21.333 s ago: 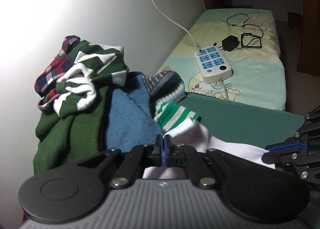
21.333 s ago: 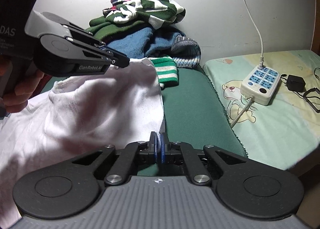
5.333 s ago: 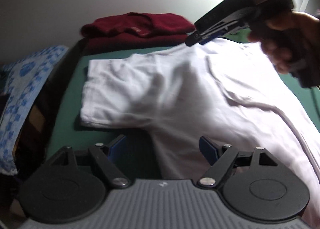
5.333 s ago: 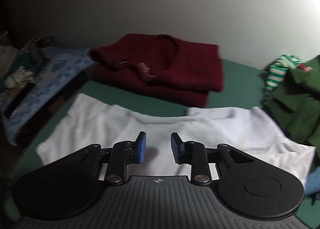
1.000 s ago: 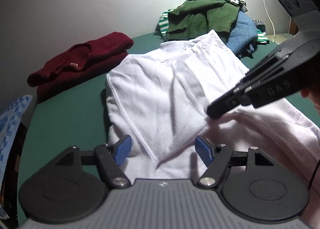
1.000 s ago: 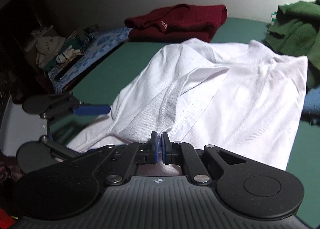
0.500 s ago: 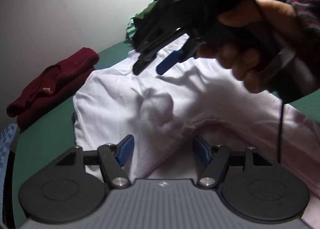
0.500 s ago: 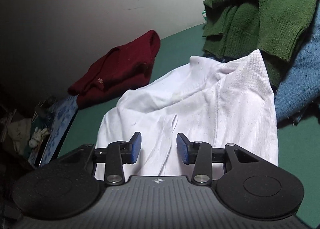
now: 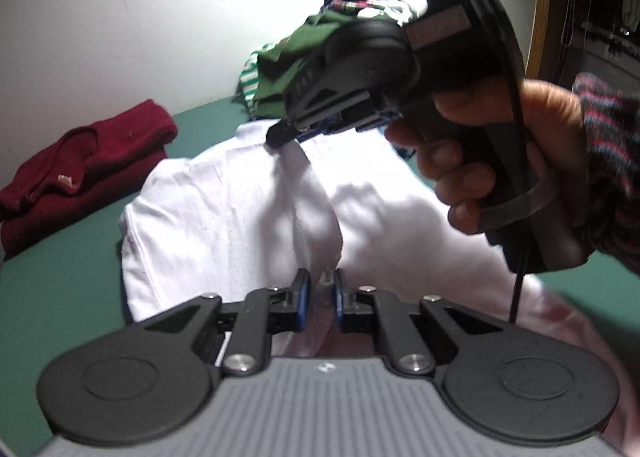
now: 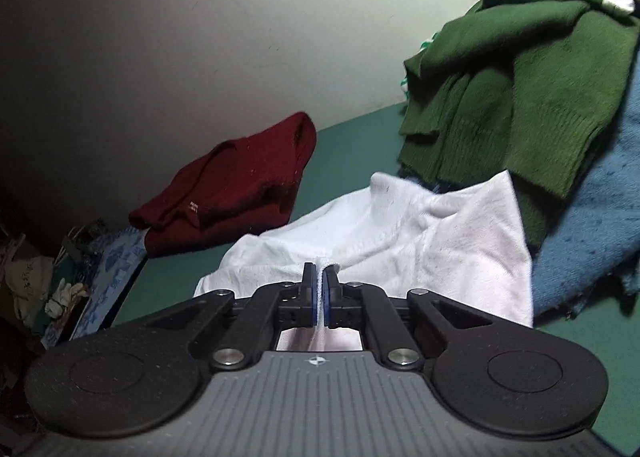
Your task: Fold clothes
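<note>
A white T-shirt [image 9: 224, 217] lies partly folded on the green surface [image 9: 48, 277]. My left gripper [image 9: 320, 285] is closing its jaws, and a raised ridge of the shirt's near part is pinched between the blue pads. My right gripper [image 9: 280, 135], held by a hand [image 9: 480, 145], bites the shirt's far end. In the right wrist view, the right gripper [image 10: 319, 281] is closing, with a fold of the white T-shirt [image 10: 460, 257] by the collar pressed between its pads.
A folded maroon sweater [image 10: 240, 185] lies by the wall at the left. A pile of green sweaters [image 10: 520, 77] and a blue garment [image 10: 592, 217] crowd the right, touching the shirt. A blue patterned cloth [image 10: 108, 269] hangs at the left edge.
Both grippers stood open over the shirt half a second ago; now each has closed on a fold of it. The right gripper came down onto the shirt's far end.
</note>
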Motion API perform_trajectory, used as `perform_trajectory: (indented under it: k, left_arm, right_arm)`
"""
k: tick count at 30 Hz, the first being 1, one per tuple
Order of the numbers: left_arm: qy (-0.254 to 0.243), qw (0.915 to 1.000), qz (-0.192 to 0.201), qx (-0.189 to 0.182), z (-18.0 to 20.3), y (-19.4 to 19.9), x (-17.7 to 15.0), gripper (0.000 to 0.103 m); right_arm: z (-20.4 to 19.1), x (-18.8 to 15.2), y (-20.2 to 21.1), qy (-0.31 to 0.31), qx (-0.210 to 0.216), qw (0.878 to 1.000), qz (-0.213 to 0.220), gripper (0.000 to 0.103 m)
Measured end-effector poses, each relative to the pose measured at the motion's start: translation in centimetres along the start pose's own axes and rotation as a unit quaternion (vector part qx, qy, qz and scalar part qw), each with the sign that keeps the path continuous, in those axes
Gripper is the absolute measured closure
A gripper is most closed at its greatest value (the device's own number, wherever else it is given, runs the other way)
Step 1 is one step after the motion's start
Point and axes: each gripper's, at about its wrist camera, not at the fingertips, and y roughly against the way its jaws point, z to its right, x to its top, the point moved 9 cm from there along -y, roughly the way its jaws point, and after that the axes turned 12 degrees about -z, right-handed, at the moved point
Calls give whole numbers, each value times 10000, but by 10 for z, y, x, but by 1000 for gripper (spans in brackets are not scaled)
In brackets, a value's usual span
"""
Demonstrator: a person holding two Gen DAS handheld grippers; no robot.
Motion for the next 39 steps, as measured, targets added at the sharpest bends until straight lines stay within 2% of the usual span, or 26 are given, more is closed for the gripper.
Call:
perform_trajectory:
  k: [2,4,6,8,10,11,13,15,17,20,21,24,25,26,27,28,30,34,37,39]
  left_arm:
    - [-41,9999,29,-101,7,1,5,96]
    - [-143,9998,-113,-75,13,-10,3,96]
    - [-221,9995,-244,5,14,-20,-4,89]
    - [-287,9990,-330,60,14,-24,-9,85]
    - [-212,9993,-305,-100,11,-14,-10,68]
    - [-116,9995,-227,-201,7,-6,-10,53]
    - [225,9991,-14,-370,-8,11,-8,49]
    - [650,9967,118,-473,-27,24,-9,45]
    - [1004,9942,41,-385,-44,20,-14,46]
    - [1145,9927,-275,-243,-51,4,-27,46]
    - [1115,9930,-329,-190,-50,1,-31,46]
    - [1067,9936,-370,-81,-48,-2,-41,43]
    - [1065,9936,-363,-54,-48,-3,-43,43]
    - [1038,9940,-348,-19,-47,-4,-45,41]
    - [985,9946,-326,18,-46,-4,-46,40]
    - [935,9951,-307,50,-43,-4,-46,38]
    - [840,9961,-267,85,-40,-3,-49,29]
    - [639,9976,-208,171,-33,-6,-50,20]
    - [509,9981,-232,244,-29,-8,-50,17]
    - [516,9982,-230,194,-29,-6,-50,17]
  right_arm:
    - [7,2,2,-38,-104,9999,27,100]
    - [16,-2,-6,-55,-321,9994,-110,100]
    - [24,-9,-16,-1,-565,9978,-337,100]
    - [27,-14,-21,77,-750,9959,-501,95]
    - [26,-10,-14,128,-837,9958,-350,91]
    - [22,-6,-9,202,-842,9960,-226,86]
    - [6,7,0,493,-743,9960,1,86]
    - [-18,20,-2,803,-389,9960,0,81]
    - [-43,25,-15,1003,14,9947,-217,80]
    - [-81,20,-48,1389,494,9863,-745,78]
    - [-92,14,-59,1638,514,9812,-877,78]
    - [-109,-3,-84,2412,217,9644,-1059,71]
    - [-111,-7,-87,2625,127,9589,-1072,73]
    - [-110,-10,-89,2760,38,9552,-1069,86]
    - [-108,-10,-88,2810,-48,9540,-1049,95]
    - [-105,-9,-85,2773,-51,9555,-1004,98]
    - [-97,-3,-71,2530,83,9637,-845,99]
    - [-70,-3,-63,2166,-92,9725,-856,98]
    - [-50,-3,-55,1849,-193,9790,-835,77]
    - [-38,4,-35,1457,-130,9878,-534,76]
